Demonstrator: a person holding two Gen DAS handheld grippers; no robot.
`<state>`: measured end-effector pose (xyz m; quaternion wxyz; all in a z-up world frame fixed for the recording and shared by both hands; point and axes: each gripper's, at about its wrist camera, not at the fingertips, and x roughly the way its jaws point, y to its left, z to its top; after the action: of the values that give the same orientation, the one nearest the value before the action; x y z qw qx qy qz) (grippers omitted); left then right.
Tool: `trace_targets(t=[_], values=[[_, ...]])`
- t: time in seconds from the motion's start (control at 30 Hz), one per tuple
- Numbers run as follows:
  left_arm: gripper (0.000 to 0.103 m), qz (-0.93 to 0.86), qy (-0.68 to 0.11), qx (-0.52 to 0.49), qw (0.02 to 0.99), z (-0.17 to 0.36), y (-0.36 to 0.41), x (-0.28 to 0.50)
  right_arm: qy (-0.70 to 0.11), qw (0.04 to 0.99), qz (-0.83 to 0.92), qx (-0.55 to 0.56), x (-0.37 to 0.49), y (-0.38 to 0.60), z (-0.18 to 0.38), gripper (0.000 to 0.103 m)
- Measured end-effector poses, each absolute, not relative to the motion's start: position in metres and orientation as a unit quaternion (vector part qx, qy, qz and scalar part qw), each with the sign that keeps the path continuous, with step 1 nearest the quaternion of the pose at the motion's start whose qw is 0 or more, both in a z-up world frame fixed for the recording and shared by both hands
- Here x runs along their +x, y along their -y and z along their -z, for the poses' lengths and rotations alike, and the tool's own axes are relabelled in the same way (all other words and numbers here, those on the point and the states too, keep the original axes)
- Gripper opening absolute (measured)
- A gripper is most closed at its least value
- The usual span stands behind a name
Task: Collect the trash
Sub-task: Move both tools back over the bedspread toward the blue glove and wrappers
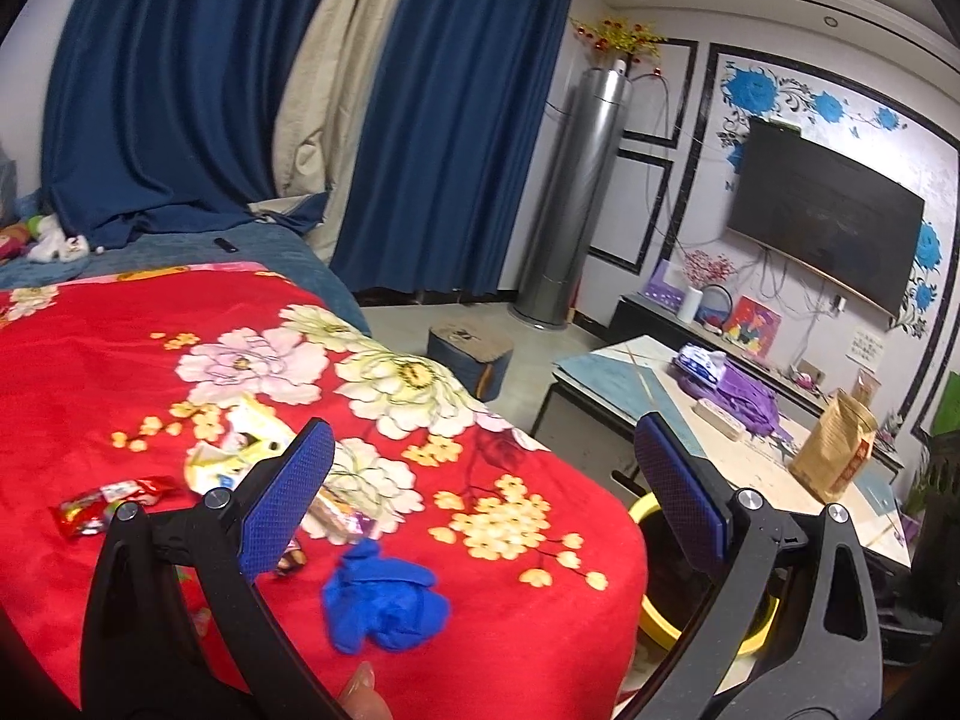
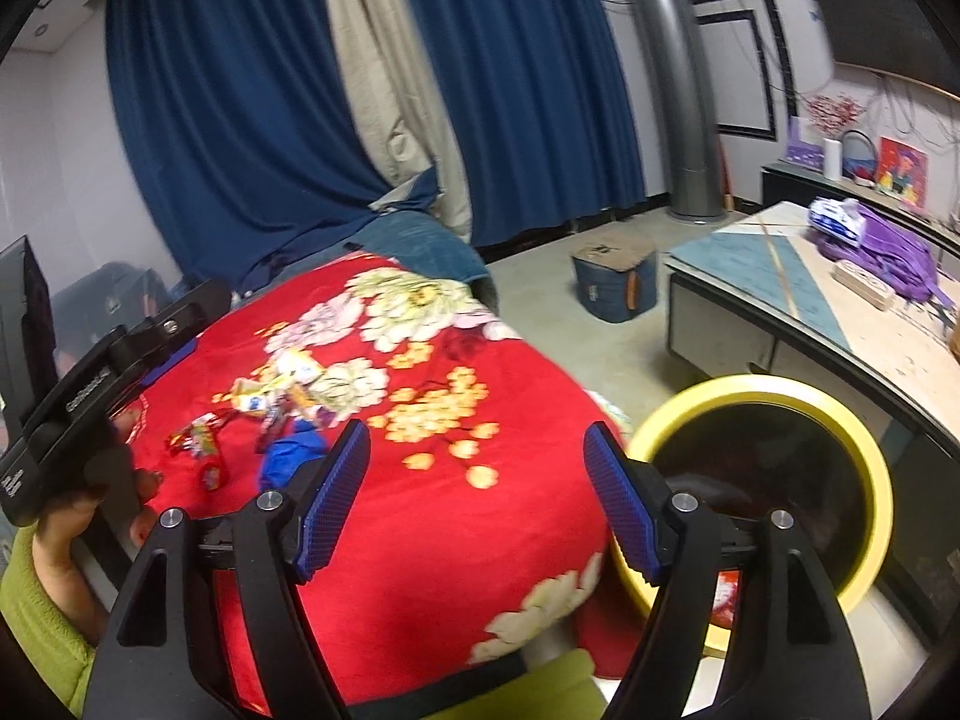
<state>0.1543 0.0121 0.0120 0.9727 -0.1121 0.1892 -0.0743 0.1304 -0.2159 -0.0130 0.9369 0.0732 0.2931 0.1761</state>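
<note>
Most of the collecting looks still ahead. On the red floral blanket [image 1: 150, 372] that covers the bed lies a loose scatter of trash: a crumpled blue glove [image 1: 384, 600] nearest the edge, a red wrapper [image 1: 114, 501] to the left, a torn yellow-and-white packet [image 1: 240, 450] behind it, and a few smaller wrappers [image 1: 339, 519] between them. In the right wrist view the same heap sits mid-blanket, with one more small red wrapper [image 2: 210, 474] just apart from it.

The yellow-rimmed bin [image 2: 864, 438] stands on the floor just beside the bed's corner. Something red and white shows low inside it, so a piece or two may already be in, though the dark interior hides how much.

Both claws are released and carry nothing. The left claw [image 1: 480, 498] hangs over the blanket, its left pad near the wrappers but touching none. The right claw [image 2: 477, 504] hangs between the heap and the bin, jaws wide apart.

By my reading, every piece on the blanket remains to be picked up and dropped in the bin, the glove being the closest candidate.
</note>
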Motion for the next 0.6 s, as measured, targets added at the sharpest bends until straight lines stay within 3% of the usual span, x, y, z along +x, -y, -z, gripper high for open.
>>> trace_targets(t=[0.6], values=[[0.092,0.008,-0.198,-0.142,0.97,-0.012,-0.079,0.159,-0.299,0.921,-0.248,0.033,0.141,0.136,0.007,0.072]])
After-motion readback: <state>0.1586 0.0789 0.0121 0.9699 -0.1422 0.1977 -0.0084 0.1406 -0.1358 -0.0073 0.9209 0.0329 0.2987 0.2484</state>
